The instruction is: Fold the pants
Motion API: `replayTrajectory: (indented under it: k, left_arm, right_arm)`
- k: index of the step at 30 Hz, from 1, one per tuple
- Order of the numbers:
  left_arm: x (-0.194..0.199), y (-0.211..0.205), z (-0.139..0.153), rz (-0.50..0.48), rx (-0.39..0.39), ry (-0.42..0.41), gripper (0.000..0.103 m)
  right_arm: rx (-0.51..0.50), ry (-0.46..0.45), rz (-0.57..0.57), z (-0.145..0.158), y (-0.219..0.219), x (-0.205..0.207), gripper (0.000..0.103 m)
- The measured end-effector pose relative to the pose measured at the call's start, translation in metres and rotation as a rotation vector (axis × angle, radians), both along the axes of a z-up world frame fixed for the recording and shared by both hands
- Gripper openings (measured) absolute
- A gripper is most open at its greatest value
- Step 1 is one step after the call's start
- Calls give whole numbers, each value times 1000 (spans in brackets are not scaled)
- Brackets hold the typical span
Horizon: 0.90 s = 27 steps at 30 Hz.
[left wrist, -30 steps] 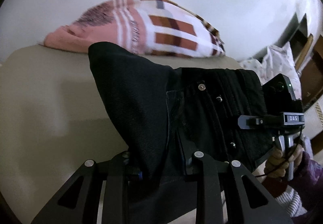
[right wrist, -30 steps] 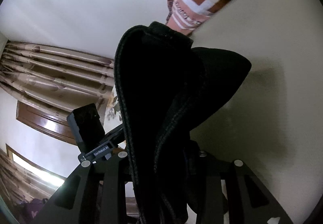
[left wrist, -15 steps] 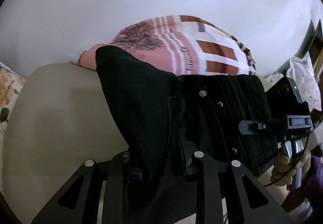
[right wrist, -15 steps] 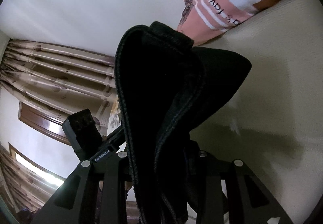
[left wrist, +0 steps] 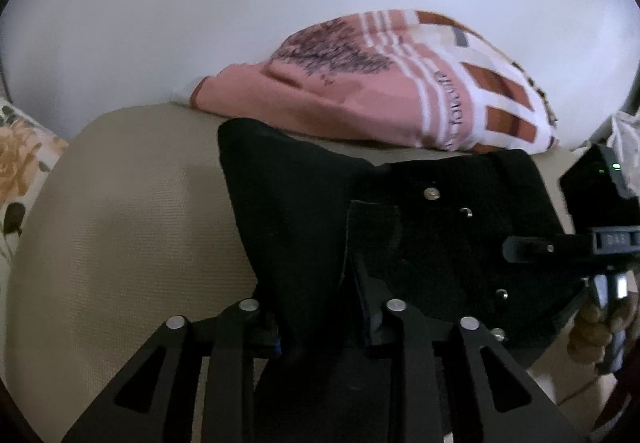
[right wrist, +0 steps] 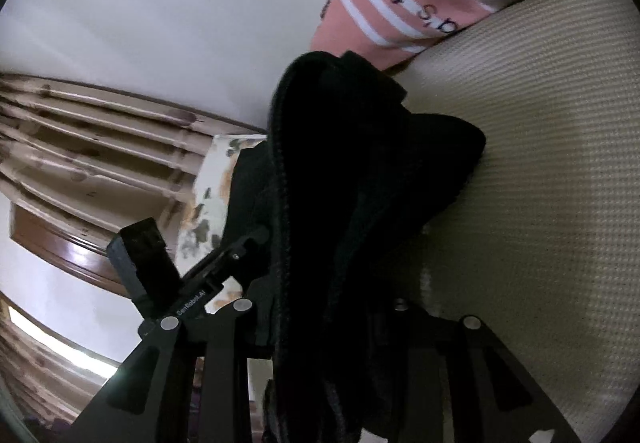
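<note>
Beige bed [left wrist: 120, 227] below, both grippers, left [left wrist: 320, 327] and right [right wrist: 320, 327], clench the pants [left wrist: 304, 219], waistband stretched sideways between them.

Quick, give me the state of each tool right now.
Left tool: shut on the pants.
Right tool: shut on the pants, bunched thick between its fingers.

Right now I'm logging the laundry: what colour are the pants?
Black pants, clearest in the left wrist view.
</note>
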<state>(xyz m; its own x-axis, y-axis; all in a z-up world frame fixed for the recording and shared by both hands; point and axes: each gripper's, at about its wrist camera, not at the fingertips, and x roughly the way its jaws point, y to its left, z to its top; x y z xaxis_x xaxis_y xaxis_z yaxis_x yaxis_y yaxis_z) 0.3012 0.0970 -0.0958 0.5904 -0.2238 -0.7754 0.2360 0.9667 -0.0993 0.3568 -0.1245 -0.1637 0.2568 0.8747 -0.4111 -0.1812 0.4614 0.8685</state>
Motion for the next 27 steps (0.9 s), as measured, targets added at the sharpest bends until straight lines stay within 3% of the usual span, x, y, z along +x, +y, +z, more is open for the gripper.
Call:
replayTrajectory:
  k: [4, 8, 10, 14, 16, 27]
  left_arm:
    - [2, 4, -9, 79, 67, -27, 60]
    - [-6, 1, -10, 141, 139, -52, 62]
    - [-18, -5, -2, 146, 161, -92, 65]
    - [-50, -22, 29, 153, 200, -218, 83]
    - [-68, -30, 48, 145, 198, -277, 90]
    - [-172, -54, 132, 198, 169, -482, 103]
  right_arm:
    - [-185, 1, -67, 1, 0, -5, 50]
    - [-355, -108, -193, 33, -3, -28, 53]
    - [-431, -213, -236, 59, 2, -42, 60]
    - [-592, -450, -283, 114, 24, -85, 94]
    - [-665, -550, -308, 135, 35, -108, 102]
    - [-688, -659, -480, 180, 40, -200, 103]
